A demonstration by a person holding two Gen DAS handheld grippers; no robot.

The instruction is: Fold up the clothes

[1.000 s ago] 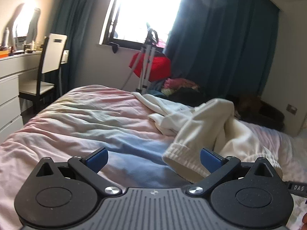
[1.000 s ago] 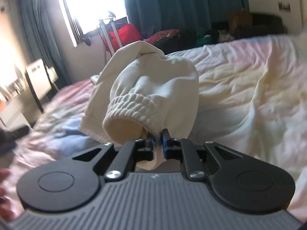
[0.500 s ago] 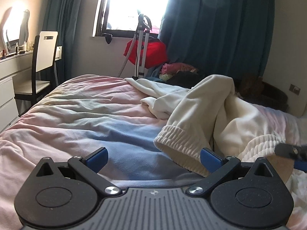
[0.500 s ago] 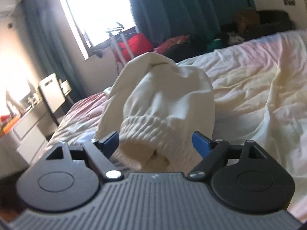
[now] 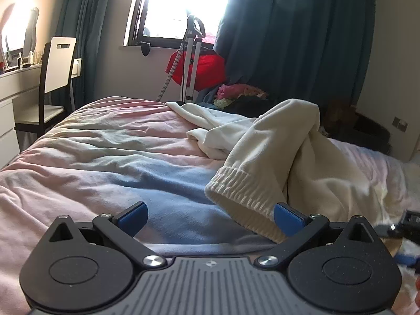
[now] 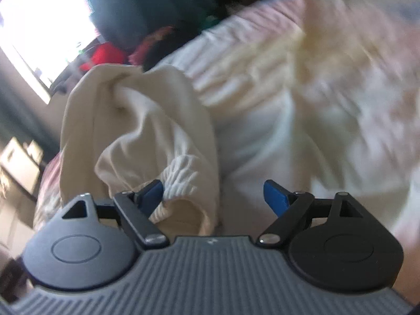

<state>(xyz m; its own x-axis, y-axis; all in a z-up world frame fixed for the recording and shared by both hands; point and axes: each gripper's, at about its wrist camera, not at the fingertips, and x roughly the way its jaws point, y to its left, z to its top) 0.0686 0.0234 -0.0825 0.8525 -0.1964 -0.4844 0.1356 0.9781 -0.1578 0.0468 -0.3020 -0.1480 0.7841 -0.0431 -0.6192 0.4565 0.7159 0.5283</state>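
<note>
Daylight from the window falls on the bed (image 5: 86,157). Both sets of jaws stand wide and hold nothing; the right gripper (image 6: 212,191) has just opened off the ribbed cuff (image 6: 181,178). The cream sweatshirt (image 5: 283,141), near the bed's right edge, looks soft and light; I would grip its cuff or hem.

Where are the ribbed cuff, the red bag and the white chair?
ribbed cuff (image 5: 244,197), left wrist view, on the ribbed band near its opening.
red bag (image 5: 207,71), left wrist view, on its front face.
white chair (image 5: 59,65), left wrist view, on the backrest panel.
</note>
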